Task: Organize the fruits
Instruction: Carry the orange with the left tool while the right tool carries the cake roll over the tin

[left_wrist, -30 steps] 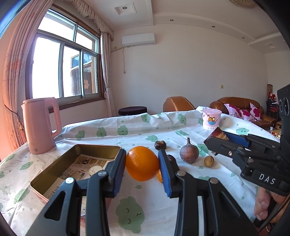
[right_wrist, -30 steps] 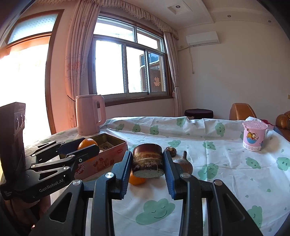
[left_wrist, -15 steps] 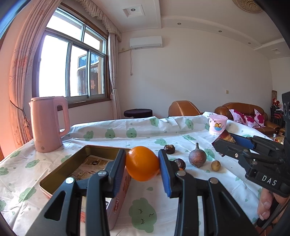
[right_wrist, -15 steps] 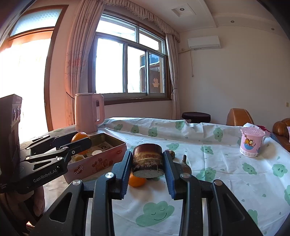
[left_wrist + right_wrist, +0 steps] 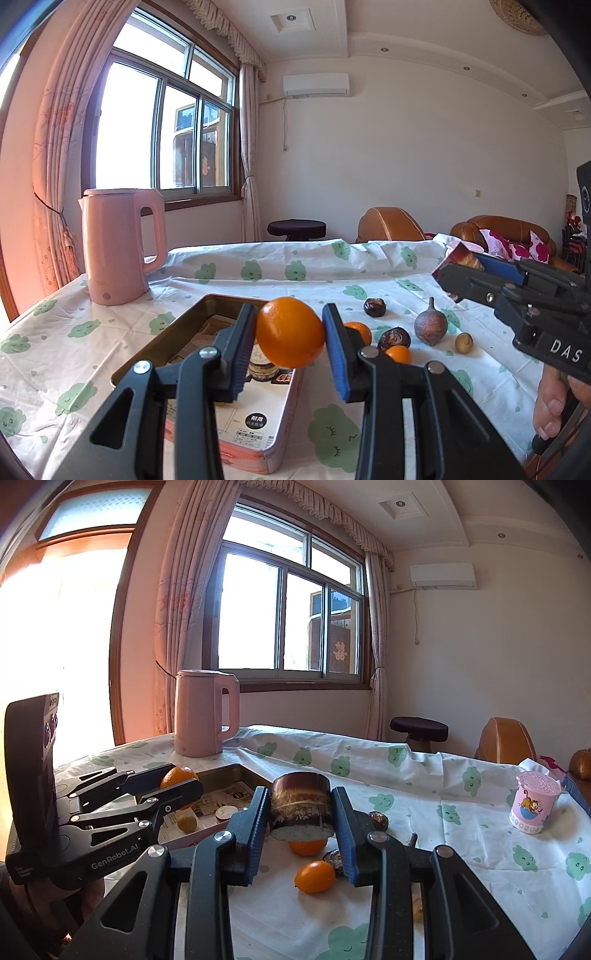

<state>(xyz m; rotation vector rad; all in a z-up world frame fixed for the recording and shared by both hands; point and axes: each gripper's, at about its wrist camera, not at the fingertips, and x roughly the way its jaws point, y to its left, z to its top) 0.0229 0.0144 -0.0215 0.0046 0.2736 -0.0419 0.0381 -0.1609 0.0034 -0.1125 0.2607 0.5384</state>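
Note:
My left gripper (image 5: 290,334) is shut on a large orange (image 5: 290,333) and holds it above the right rim of an open metal tin (image 5: 177,332). The same gripper (image 5: 181,782) and orange (image 5: 177,775) show at the left of the right wrist view, over the tin (image 5: 236,771). My right gripper (image 5: 301,810) is shut on a dark round packaged cake (image 5: 301,805) and holds it in the air above loose fruit; it also shows in the left wrist view (image 5: 476,267). Small oranges (image 5: 314,877), dark water chestnuts (image 5: 394,338) and a brown pointed fruit (image 5: 430,326) lie on the tablecloth.
A pink kettle (image 5: 118,247) stands at the table's back left. A pink cup (image 5: 533,801) stands at the right. The tin holds a paper liner and small round items (image 5: 225,812). A small yellow fruit (image 5: 463,342) lies near the right gripper. Sofas and a stool stand behind the table.
My left gripper has carried the orange left, from beside the tin to above its right rim. The right gripper holds the cake much as before.

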